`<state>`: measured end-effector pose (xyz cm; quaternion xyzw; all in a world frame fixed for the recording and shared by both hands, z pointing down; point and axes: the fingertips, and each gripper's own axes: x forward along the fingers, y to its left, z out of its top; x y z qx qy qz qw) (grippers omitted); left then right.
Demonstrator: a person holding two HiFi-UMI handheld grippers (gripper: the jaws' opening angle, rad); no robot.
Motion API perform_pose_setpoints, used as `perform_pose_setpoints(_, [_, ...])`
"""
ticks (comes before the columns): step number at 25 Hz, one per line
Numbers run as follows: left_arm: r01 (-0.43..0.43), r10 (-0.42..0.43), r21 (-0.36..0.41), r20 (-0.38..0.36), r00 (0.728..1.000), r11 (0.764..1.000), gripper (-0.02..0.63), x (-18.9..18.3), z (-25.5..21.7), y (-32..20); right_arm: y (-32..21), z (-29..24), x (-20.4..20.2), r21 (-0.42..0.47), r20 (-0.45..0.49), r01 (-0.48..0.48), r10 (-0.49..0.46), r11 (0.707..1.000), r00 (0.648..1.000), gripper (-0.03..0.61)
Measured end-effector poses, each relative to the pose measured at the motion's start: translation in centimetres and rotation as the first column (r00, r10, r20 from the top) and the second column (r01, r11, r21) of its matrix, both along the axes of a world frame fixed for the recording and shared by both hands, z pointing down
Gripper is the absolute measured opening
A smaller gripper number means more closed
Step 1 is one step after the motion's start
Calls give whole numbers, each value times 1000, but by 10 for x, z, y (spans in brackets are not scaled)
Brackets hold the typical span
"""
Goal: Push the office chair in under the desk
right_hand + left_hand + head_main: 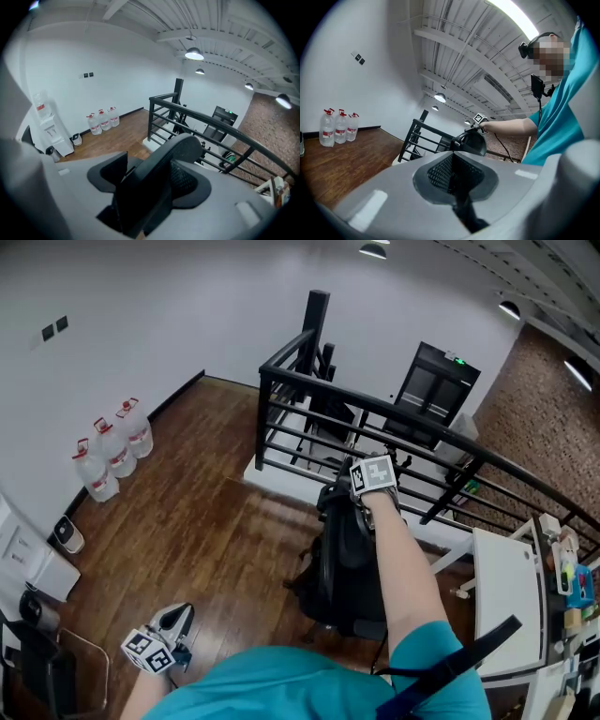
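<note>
Head view: the right hand-held gripper (356,495) clamps the top edge of the office chair (347,563) straight ahead. The bench (506,596) lies to the chair's right, so the push goes rightward. Low down, the left hand-held gripper (176,618) is closed, empty and well apart.

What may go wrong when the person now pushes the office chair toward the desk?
1. The right gripper holds the office chair only by the top edge of its back, so it may slip off or tip the chair.
2. The desk stands off to the right; a straight push could send the chair into the black railing.
</note>
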<state>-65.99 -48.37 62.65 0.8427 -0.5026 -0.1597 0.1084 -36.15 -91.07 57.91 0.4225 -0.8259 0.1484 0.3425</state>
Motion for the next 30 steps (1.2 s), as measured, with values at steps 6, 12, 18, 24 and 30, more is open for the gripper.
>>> perform_pose_setpoints(6, [-24, 24, 13, 0, 1000, 1000, 20, 5, -3, -4, -2, 0, 30, -11, 50, -42, 43, 999, 998, 284])
perform_pose_setpoints(12, [-54, 55, 39, -4, 998, 998, 20, 14, -6, -3, 1, 6, 79, -16, 67, -105, 106, 994, 992, 284])
perform_pose_setpoints(18, [-41, 41, 10, 0, 999, 999, 20, 20, 6, -11, 10, 10, 121, -17, 79, -126, 126, 992, 989, 285])
perform_pose_setpoints(24, [-99, 99, 40, -2, 995, 994, 20, 42, 0, -21, 21, 10, 155, -12, 100, -119, 120, 993, 988, 285])
perform_pose_setpoints(30, [-78, 78, 16, -4, 997, 997, 20, 48, -2, -38, 26, -4, 184, -15, 127, -99, 100, 995, 987, 285])
